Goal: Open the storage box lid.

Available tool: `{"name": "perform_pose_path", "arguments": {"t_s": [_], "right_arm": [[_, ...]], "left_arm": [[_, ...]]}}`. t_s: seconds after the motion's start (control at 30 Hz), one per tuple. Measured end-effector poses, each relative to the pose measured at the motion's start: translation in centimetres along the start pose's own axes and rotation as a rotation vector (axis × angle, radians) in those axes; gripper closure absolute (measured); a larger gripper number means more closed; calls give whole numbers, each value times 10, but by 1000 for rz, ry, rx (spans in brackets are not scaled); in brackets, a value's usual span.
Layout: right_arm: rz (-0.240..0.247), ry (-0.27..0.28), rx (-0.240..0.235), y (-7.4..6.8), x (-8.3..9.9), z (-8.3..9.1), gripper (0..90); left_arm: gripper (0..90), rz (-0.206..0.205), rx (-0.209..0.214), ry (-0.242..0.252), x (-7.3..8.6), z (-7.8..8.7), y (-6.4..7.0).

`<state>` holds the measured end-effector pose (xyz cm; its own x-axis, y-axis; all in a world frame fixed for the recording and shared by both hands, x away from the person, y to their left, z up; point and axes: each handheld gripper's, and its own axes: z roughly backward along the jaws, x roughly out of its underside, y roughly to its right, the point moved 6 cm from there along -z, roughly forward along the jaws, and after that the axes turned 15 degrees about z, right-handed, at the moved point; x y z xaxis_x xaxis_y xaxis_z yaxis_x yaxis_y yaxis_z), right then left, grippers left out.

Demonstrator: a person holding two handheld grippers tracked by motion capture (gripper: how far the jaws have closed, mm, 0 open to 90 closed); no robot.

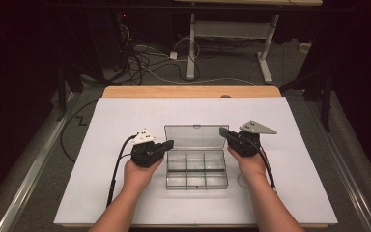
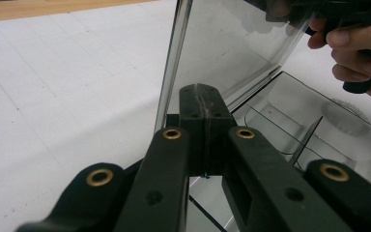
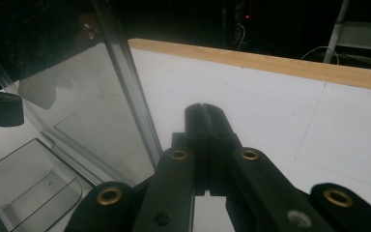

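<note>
A clear plastic compartment box [image 1: 196,180] lies on the white table cover, its lid [image 1: 195,136] raised behind it. The several compartments [image 2: 319,140] look empty. My left gripper [image 1: 170,144] is shut with nothing between its jaws, its tip [image 2: 204,92] close against the lid [image 2: 232,53] near the lid's left edge. My right gripper [image 1: 222,131] is also shut on nothing, its tip [image 3: 204,108] just beside the lid's [image 3: 77,111] right edge. The box base [image 3: 29,183] sits low in the right gripper view.
The white cover [image 1: 125,193] spreads wide on both sides of the box, with a wooden table edge [image 1: 188,91] at the far side. Beyond the table, cables [image 1: 145,63] and a desk frame [image 1: 232,29] stand on the floor.
</note>
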<state>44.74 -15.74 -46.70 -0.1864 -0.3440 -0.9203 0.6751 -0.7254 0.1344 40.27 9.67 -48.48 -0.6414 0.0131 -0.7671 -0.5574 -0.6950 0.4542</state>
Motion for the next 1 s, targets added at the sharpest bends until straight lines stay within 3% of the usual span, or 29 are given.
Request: {"name": "perform_pose_path", "arguments": {"t_s": [0.73,0.83,1.0], "right_arm": [[-15,-17,4,5,2,-9,900],[-23,-17,6,5,2,-10,900],[-24,-21,6,6,3,-12,900]], "left_arm": [[877,-13,-1,3,-6,9,0],[877,4,3,22,-4,17,-7],[877,34,-44,28,-1,23,-25]]}}
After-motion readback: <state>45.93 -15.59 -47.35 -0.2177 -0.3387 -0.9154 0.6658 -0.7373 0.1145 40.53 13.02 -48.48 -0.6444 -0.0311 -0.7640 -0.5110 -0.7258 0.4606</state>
